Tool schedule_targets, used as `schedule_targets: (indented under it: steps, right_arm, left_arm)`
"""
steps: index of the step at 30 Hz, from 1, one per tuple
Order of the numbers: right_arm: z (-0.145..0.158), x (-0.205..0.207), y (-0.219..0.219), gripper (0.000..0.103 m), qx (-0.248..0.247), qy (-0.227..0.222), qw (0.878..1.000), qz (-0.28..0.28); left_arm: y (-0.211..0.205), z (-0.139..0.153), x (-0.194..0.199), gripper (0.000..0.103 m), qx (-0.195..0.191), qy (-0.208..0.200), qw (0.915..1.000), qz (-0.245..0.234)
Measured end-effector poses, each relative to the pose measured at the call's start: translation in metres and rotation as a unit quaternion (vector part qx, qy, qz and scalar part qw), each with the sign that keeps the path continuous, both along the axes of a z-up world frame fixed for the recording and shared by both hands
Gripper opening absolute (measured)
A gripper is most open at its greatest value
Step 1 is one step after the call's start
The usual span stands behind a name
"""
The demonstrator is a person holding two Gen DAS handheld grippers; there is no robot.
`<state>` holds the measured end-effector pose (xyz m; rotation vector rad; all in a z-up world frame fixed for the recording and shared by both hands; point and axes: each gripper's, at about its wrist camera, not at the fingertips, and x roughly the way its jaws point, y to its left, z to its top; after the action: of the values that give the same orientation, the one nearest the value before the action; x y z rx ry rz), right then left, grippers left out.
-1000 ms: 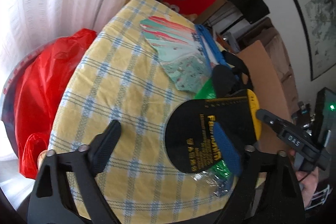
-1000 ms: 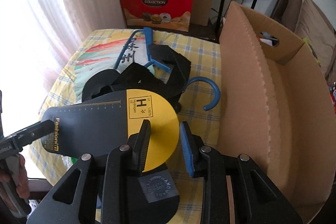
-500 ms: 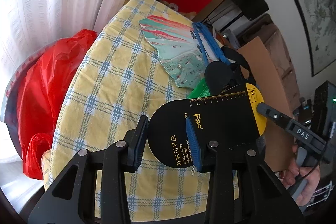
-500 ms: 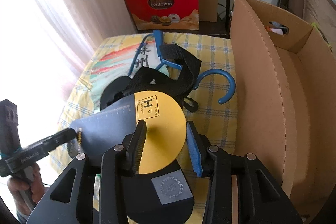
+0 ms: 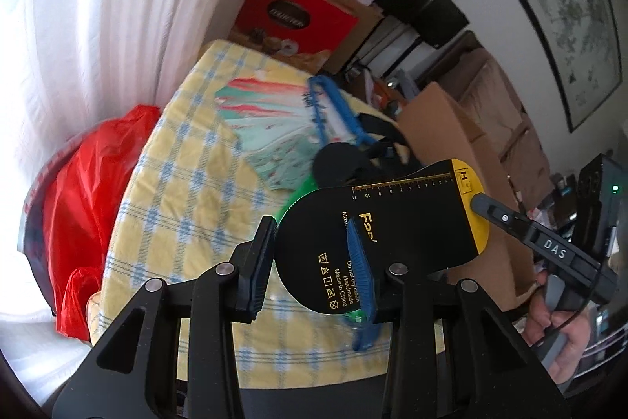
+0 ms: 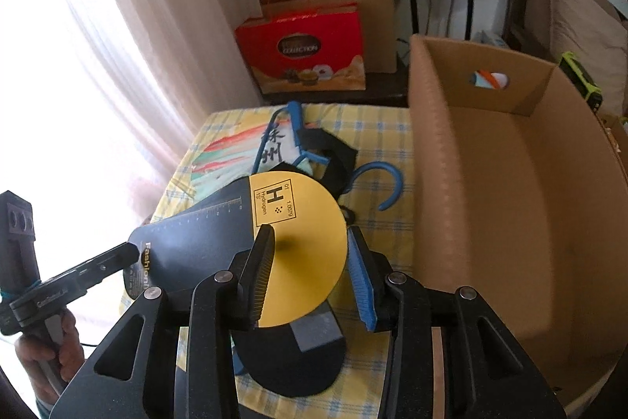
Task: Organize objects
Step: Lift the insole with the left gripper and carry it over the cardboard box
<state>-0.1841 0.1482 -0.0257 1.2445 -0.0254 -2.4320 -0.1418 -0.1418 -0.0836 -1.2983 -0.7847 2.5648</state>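
Note:
A flat card [image 6: 298,218], black with a round yellow end marked "H", hangs level above the table between both grippers. My right gripper [image 6: 310,254] is shut on the yellow end. My left gripper [image 5: 312,262] is shut on the black end [image 5: 392,218], which bears care symbols. In the left wrist view a finger [image 5: 494,213] of the right gripper touches the yellow tip. In the right wrist view a finger [image 6: 125,252] of the left gripper meets the black end. A hand [image 5: 557,332] holds the right gripper's handle.
An open cardboard box [image 6: 431,163] stands right of the table [image 5: 188,183] with its yellow checked cloth. On the cloth lie a blue hanger [image 6: 388,183], black straps [image 6: 337,152], a colourful printed bag [image 6: 223,152] and a black piece with a grey label [image 6: 306,352]. A red plastic bag [image 5: 86,175] lies at the left.
My left gripper went from wide open to shut on the card's black end. Both grippers then rose with the card, which now sits higher above the cloth.

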Motion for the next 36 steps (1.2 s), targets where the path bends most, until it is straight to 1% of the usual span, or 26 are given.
schedule_targets:
  steps: [10,16,20,25,31,36]
  right_arm:
    - [0.031,0.024,0.059,0.037,-0.014,0.036,0.999,-0.034]
    - [0.039,0.033,0.101,0.037,-0.021,0.046,0.996,-0.068]
    - [0.044,0.04,0.132,0.037,-0.025,0.051,0.994,-0.095]
    - [0.048,0.048,0.172,0.037,-0.027,0.056,0.99,-0.13]
    - [0.044,0.052,0.219,0.037,-0.031,0.049,0.984,-0.169]
    - [0.04,0.049,0.247,0.037,-0.032,0.039,0.981,-0.188]
  left_arm:
    - [0.055,0.042,-0.004,0.034,-0.03,0.03,0.9981,-0.045]
    - [0.097,0.061,-0.008,0.035,-0.047,0.044,0.995,-0.076]
    - [0.131,0.066,-0.014,0.035,-0.058,0.047,0.9922,-0.1]
    - [0.177,0.068,-0.02,0.035,-0.059,0.047,0.9879,-0.135]
    - [0.225,0.064,-0.026,0.035,-0.06,0.043,0.9827,-0.17]
    - [0.259,0.064,-0.032,0.036,-0.069,0.042,0.9791,-0.187]
